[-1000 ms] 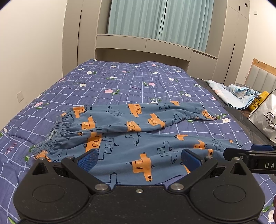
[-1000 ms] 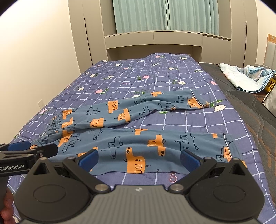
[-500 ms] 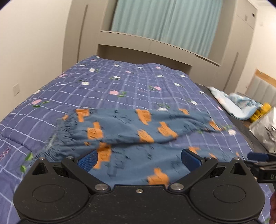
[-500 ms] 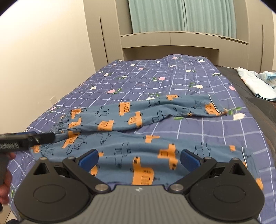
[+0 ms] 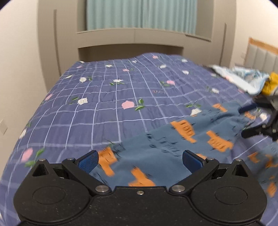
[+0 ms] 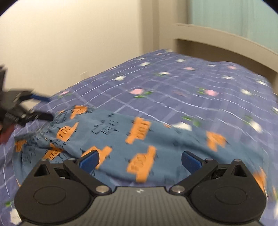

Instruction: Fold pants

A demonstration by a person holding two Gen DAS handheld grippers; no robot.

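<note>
Blue pants (image 5: 166,147) printed with orange vehicles lie spread on the purple checked bedspread (image 5: 107,104). My left gripper (image 5: 139,160) hovers open just above the pants near their left end, nothing between its blue pads. In the right wrist view the same pants (image 6: 139,132) fill the foreground, the gathered waistband (image 6: 43,132) at the left. My right gripper (image 6: 139,160) is open above a trouser leg, holding nothing. Each gripper shows in the other's view: the right one (image 5: 257,120) at the far right, the left one (image 6: 26,107) at the far left, both open.
Beige cupboards and a headboard niche (image 5: 132,47) with teal curtains (image 5: 139,15) stand behind the bed. A light blue cloth (image 5: 241,76) and a yellow item (image 5: 271,83) lie at the right. A cream wall (image 6: 69,43) flanks the bed's left side.
Both grippers have moved forward and down towards the pants. The left view has swung right, the right view left, so each sees the other closer. Both views are motion-blurred. Jaws stay open.
</note>
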